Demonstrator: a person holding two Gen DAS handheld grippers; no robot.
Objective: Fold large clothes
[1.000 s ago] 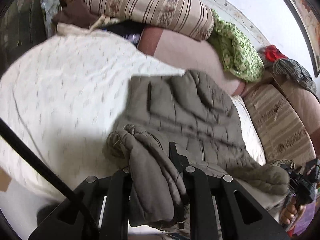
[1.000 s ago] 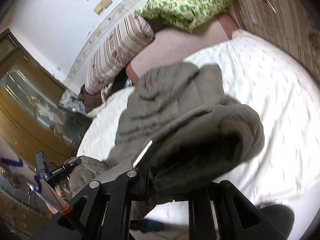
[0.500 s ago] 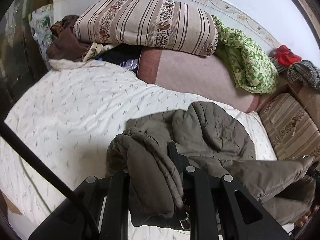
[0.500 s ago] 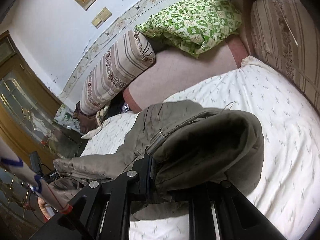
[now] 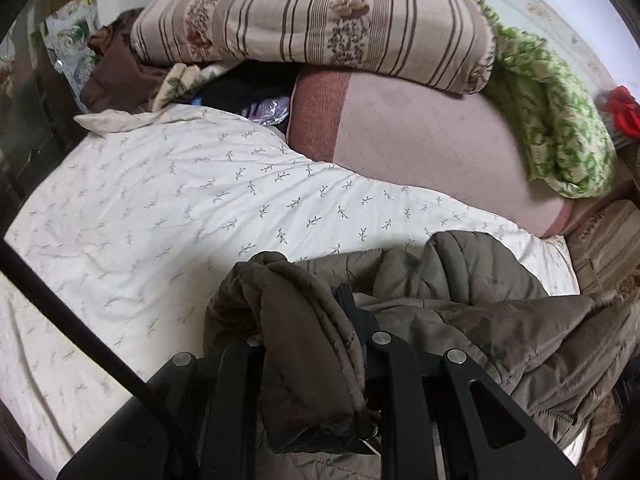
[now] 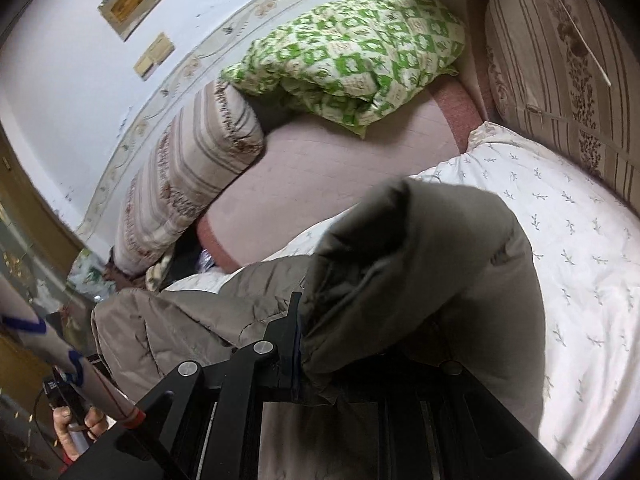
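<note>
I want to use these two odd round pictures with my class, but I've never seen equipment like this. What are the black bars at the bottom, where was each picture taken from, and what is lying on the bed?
No robot here: a person holds a hand-held two-finger gripper in each hand, each with a wide-angle camera looking along its fingers. The black bars are those fingers. One picture comes from the left gripper, the other from the right gripper. Both are clamped shut on bunched parts of one olive-brown quilted jacket, lifting it over a white bedspread with a small leaf print. Behind lie a striped bolster pillow, a pink blanket and a green checked quilt. The hand at the right view's lower left holds the other gripper.
</note>
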